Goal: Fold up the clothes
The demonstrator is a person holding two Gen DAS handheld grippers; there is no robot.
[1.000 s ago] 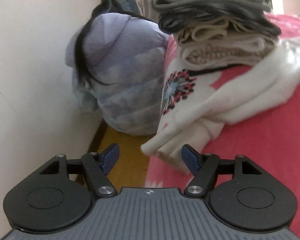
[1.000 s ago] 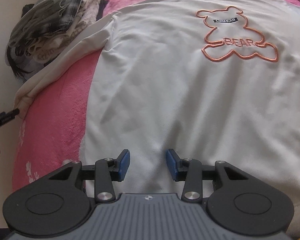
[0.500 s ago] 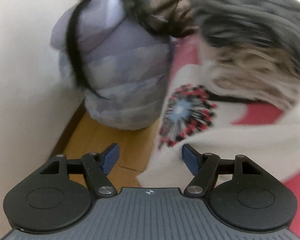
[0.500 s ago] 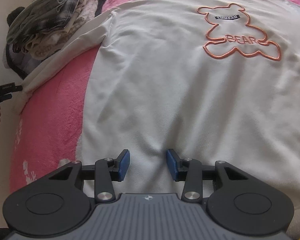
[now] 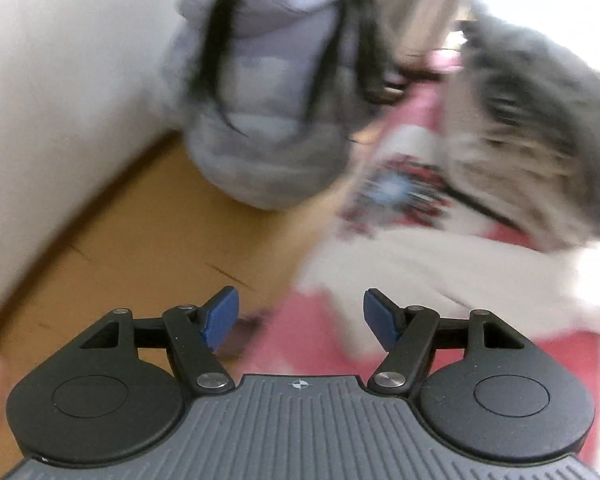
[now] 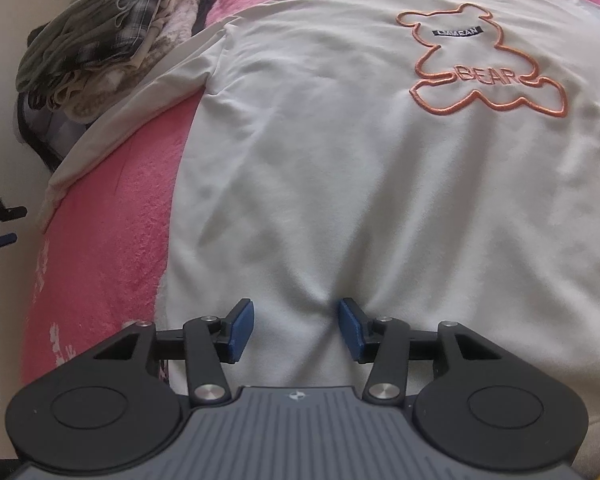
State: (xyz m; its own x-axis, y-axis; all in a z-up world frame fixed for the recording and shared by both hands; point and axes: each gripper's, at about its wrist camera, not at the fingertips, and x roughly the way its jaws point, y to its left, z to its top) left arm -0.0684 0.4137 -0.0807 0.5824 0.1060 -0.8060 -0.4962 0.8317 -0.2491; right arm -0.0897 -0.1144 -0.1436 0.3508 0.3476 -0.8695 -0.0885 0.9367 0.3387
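White sweatshirt flat on pink bed. Right gripper fingers opening over near hem, nothing pinched. Left gripper fingers open, empty, near sleeve cuff. Risk: cuff slides off bed's left edge.

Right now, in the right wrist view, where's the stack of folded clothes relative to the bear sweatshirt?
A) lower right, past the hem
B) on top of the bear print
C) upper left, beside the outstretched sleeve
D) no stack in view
C: the stack of folded clothes sits on the pink blanket at upper left, beside the sweatshirt sleeve.
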